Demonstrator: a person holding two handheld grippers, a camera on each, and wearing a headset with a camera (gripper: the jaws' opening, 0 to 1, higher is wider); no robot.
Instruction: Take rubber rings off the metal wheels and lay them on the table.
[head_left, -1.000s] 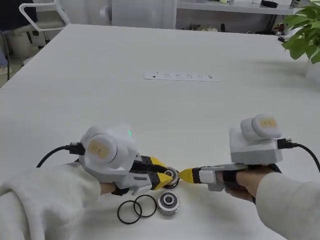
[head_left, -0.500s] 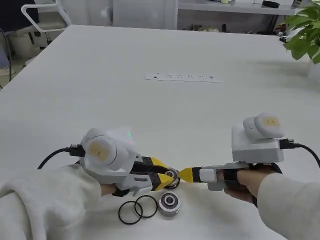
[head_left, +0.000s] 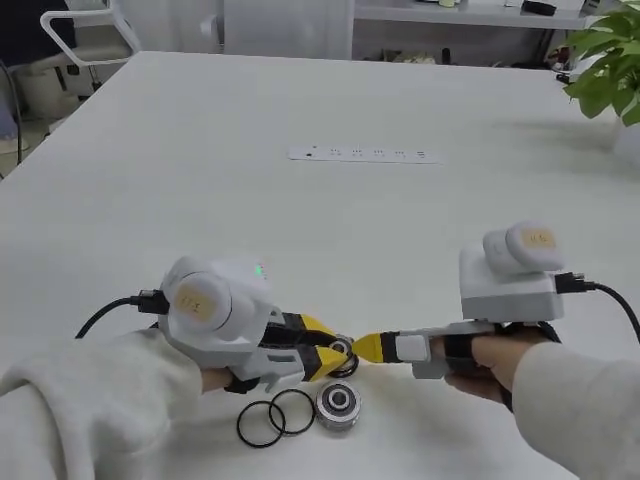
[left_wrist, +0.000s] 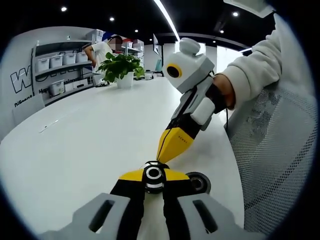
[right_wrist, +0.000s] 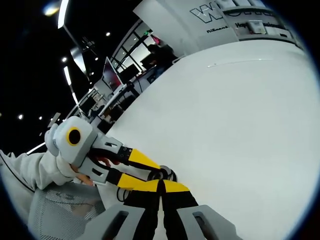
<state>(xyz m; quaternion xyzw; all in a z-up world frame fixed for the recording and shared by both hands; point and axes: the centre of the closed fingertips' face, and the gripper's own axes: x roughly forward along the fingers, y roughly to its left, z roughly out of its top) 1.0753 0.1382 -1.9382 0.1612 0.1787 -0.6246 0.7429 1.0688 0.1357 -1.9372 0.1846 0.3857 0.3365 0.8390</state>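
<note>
My left gripper is shut on a small metal wheel and holds it just above the table; in the left gripper view the wheel sits between the yellow jaws. From the right, my right gripper meets the wheel's rim with its tips closed on the black rubber ring there. In the right gripper view its jaws lie together beside the wheel. Two loose rubber rings lie overlapping on the table in front of the left gripper. A second wheel rests next to them.
A white power strip lies mid-table, far from the work. A potted plant stands at the back right corner. A black cable trails left from the left gripper. The white tabletop stretches wide behind both grippers.
</note>
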